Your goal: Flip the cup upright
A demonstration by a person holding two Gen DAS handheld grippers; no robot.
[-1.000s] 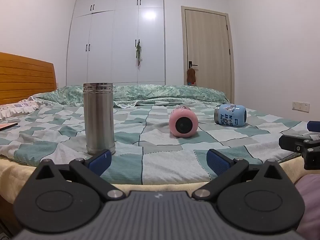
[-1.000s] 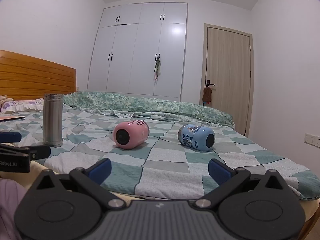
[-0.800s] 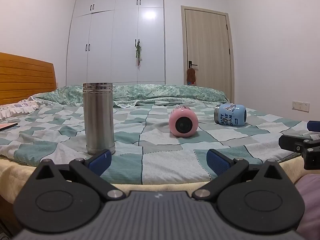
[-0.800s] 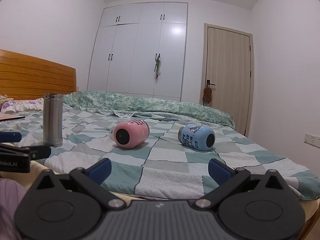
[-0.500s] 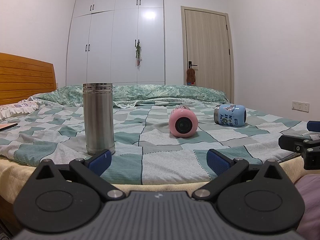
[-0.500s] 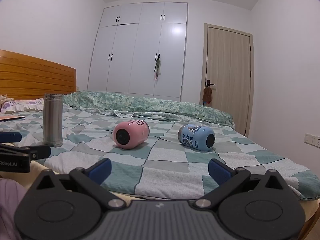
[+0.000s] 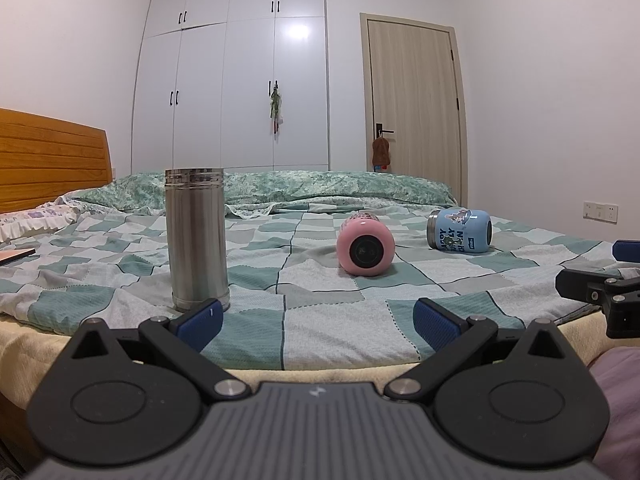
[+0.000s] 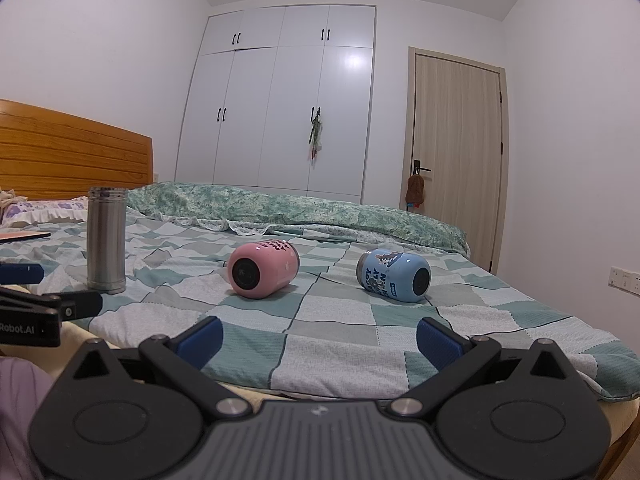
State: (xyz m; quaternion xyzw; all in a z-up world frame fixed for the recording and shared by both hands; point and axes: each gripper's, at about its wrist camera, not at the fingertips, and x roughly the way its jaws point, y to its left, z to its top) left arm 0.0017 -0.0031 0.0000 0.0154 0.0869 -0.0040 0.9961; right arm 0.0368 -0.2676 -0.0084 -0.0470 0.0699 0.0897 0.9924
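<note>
A pink cup (image 7: pixel 365 245) (image 8: pixel 263 269) lies on its side on the bed, its base toward me. A blue printed cup (image 7: pixel 459 230) (image 8: pixel 394 275) lies on its side to its right. A steel cup (image 7: pixel 196 238) (image 8: pixel 106 239) stands upright at the left. My left gripper (image 7: pixel 316 323) is open and empty at the bed's near edge, short of the steel cup. My right gripper (image 8: pixel 318 342) is open and empty at the near edge, in front of the two lying cups. Each gripper shows at the side of the other's view.
The bed has a green-and-white checked quilt (image 7: pixel 320 316) and a folded green duvet (image 8: pixel 304 208) at the back. A wooden headboard (image 8: pixel 72 152) is at the left. White wardrobes (image 7: pixel 240 92) and a door (image 7: pixel 412 112) stand behind.
</note>
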